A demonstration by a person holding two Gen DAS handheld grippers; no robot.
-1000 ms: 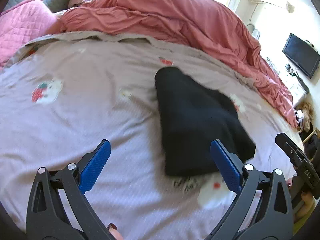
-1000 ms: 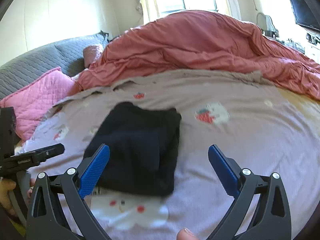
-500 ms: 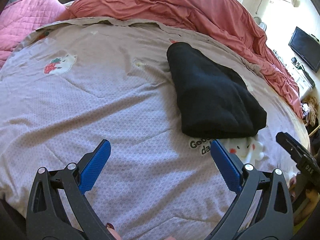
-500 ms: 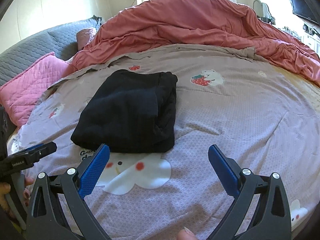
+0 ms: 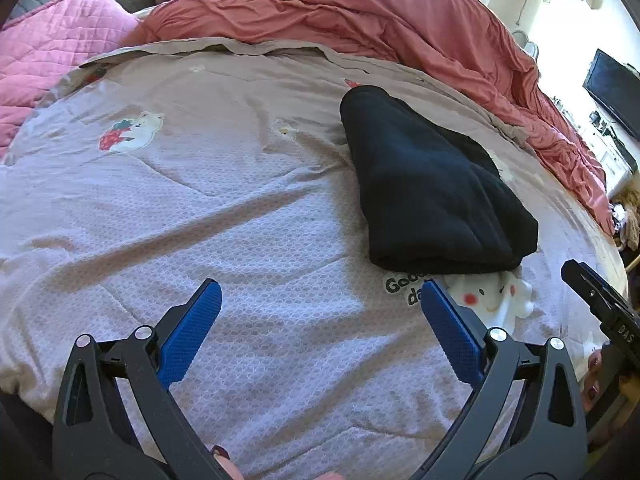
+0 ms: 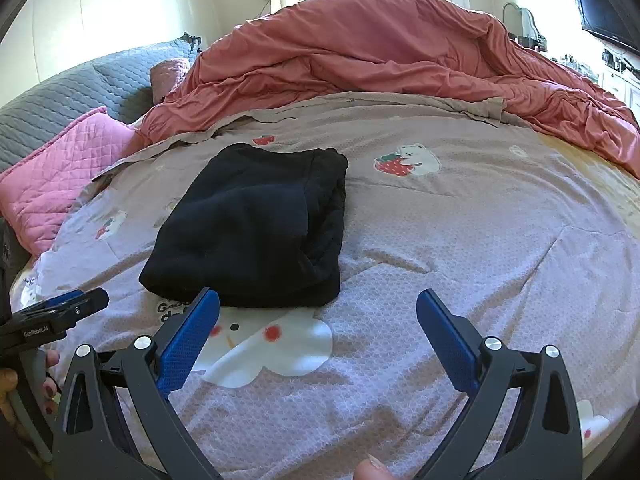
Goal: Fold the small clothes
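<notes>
The black garment [image 6: 256, 224] is judged already folded into a compact stack, lying on the printed bedsheet [image 6: 460, 248] just ahead-left of the right gripper [image 6: 318, 336] and ahead-right of the left gripper [image 5: 320, 328], both spread wide and empty; "Goo… da…" is read beside it, "GenRobot.AI" on a gripper

Both grippers sit farther back from the folded black garment [image 5: 432, 196] than a second ago. From the left gripper [image 5: 320, 316], it now lies ahead and right, clear of the blue fingers. The right gripper [image 6: 318, 320] shows the white cloud print [image 6: 272, 344] fully uncovered below the garment's near edge.
</notes>
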